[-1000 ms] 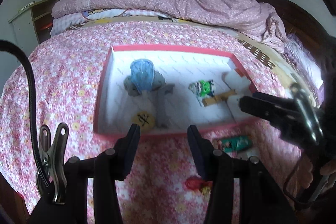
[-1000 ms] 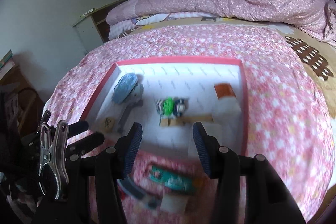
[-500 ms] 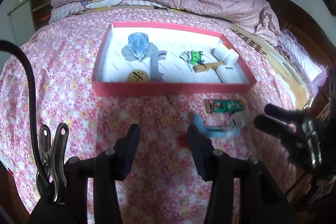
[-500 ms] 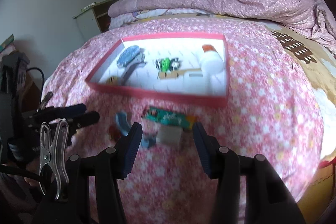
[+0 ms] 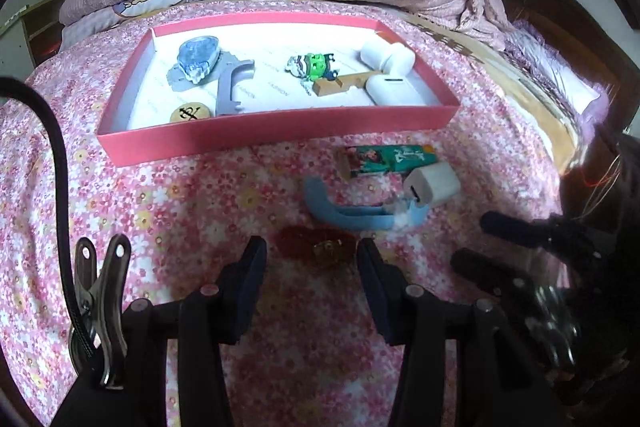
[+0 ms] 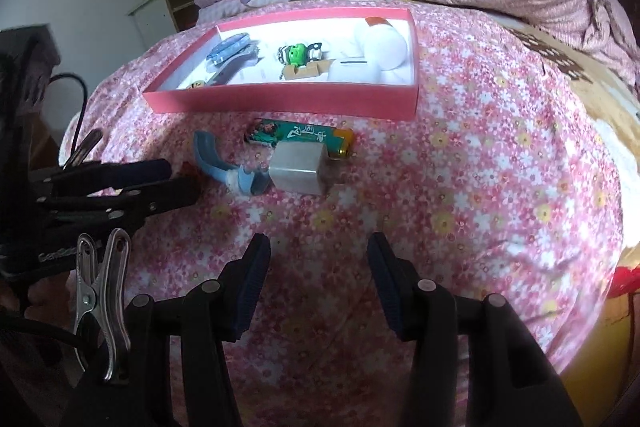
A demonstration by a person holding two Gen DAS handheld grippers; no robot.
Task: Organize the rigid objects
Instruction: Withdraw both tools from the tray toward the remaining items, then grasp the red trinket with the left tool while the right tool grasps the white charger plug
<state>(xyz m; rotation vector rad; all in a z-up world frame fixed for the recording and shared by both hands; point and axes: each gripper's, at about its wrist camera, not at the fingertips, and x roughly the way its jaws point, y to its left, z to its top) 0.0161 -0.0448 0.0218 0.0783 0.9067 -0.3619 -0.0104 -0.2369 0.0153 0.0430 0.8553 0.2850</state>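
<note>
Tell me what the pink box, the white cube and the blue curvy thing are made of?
The pink box looks like cardboard: thin, straight walls, matte pink outside and white inside. The white cube seems to be smooth hard plastic with a slight sheen, probably a charger plug. The blue curvy thing looks like moulded plastic, matte and one colour, though rubbery material can't be ruled out.

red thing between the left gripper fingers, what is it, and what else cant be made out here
- Red object: left wrist view, motion-blurred, identity unclear; right wrist view, hidden behind the left gripper.
- Round token: right wrist view, mostly hidden behind the pink tray wall.
- Green packet: print too small.
</note>
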